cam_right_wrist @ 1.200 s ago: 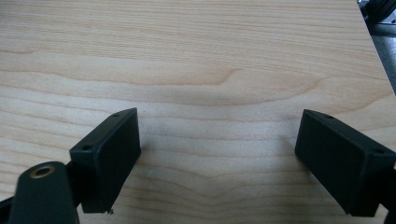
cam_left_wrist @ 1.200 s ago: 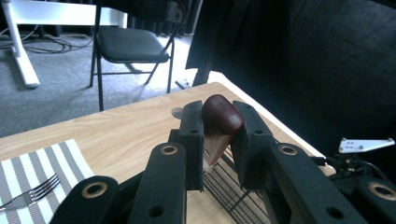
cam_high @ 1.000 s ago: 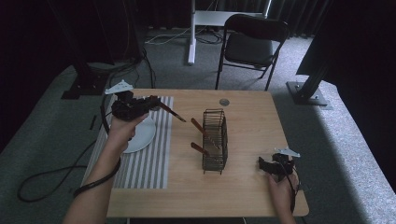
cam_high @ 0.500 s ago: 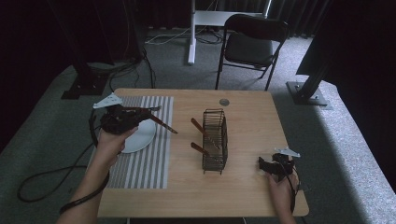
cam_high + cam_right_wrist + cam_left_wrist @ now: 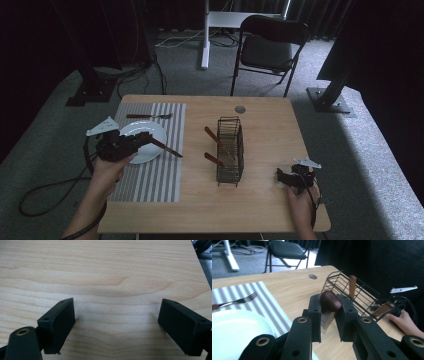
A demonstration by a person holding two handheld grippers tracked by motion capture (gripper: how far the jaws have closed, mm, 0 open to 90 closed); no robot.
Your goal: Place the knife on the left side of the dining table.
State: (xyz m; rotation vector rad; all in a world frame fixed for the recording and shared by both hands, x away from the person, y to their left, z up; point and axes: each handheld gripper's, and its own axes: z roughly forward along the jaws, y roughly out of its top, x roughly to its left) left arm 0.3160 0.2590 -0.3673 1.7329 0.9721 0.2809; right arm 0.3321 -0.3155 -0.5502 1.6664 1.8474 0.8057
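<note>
Clamping knife (image 5: 329, 305), left hand-held gripper (image 5: 331, 315)

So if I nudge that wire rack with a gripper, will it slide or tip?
The wire rack looks tall and narrow, so a high push probably tips it. Its open wire build suggests little weight, so a low push likely slides it on the bare wooden table. The two handles poking out may shift.

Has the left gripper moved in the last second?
Yes. The left gripper, shut on a knife, has come back toward the person, from the placemat's far end to beside the plate.
</note>
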